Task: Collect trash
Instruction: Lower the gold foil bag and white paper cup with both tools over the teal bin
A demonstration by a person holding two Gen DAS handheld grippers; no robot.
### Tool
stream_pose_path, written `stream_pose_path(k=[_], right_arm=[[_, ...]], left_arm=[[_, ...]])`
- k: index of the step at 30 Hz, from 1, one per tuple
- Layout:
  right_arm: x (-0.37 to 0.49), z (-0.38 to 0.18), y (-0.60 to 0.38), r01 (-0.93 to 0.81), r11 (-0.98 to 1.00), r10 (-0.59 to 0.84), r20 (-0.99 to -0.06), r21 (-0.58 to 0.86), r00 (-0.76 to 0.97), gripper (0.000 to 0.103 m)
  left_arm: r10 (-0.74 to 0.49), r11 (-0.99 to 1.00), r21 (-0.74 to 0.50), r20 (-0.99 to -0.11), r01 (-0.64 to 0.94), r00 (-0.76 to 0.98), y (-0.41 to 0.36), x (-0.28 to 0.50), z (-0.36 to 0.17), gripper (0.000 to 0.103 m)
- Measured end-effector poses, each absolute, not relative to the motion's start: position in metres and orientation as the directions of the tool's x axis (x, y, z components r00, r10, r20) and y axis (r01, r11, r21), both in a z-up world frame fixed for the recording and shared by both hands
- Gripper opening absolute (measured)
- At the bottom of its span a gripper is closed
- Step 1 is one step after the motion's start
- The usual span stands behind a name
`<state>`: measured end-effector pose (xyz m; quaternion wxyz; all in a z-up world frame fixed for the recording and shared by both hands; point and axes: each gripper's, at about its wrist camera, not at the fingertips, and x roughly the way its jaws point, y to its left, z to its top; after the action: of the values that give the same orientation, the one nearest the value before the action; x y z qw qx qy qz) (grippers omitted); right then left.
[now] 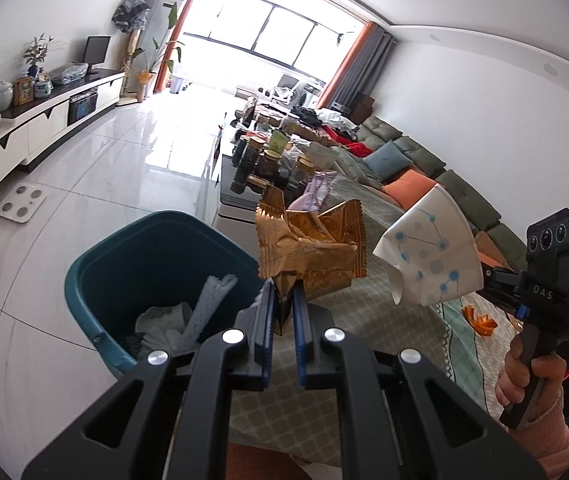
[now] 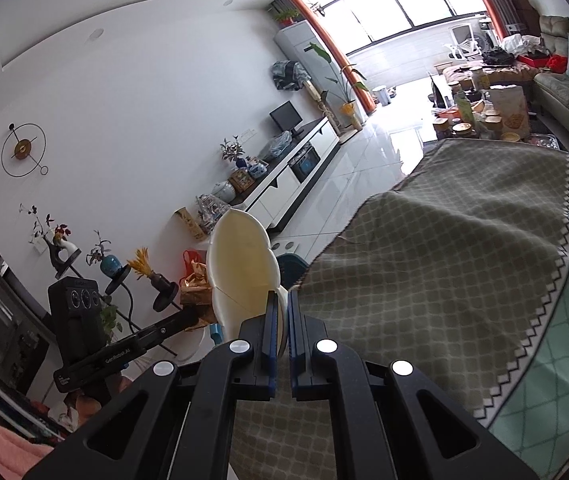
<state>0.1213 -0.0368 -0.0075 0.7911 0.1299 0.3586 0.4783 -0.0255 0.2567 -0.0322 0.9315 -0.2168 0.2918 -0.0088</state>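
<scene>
My left gripper is shut on a crumpled gold snack wrapper, held in the air over the table's edge. Just left of it and lower stands a teal trash bin with tissues and white scraps inside. In the same view my right gripper comes in from the right, shut on a flattened white paper cup with blue dots. The right wrist view shows my right gripper pinching that cup. Beyond it are the left gripper, the gold wrapper and a corner of the bin.
A patterned cloth covers the table, and orange peel lies on its green part. Behind stand a low table crowded with jars, a sofa with cushions and a white TV cabinet. A bathroom scale lies on the tiled floor.
</scene>
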Motion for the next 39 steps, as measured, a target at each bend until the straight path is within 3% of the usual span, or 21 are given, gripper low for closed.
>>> stream_pose_path(k=[39], right_arm=[[0.133,-0.021,0.054,-0.672,0.490,0.840,-0.506,0.555,0.195,0.005]], left_arm=[[-0.016,0.856,-0.411,-0.628,-0.314,0.778,0.305,-0.029,-0.069,0.011]])
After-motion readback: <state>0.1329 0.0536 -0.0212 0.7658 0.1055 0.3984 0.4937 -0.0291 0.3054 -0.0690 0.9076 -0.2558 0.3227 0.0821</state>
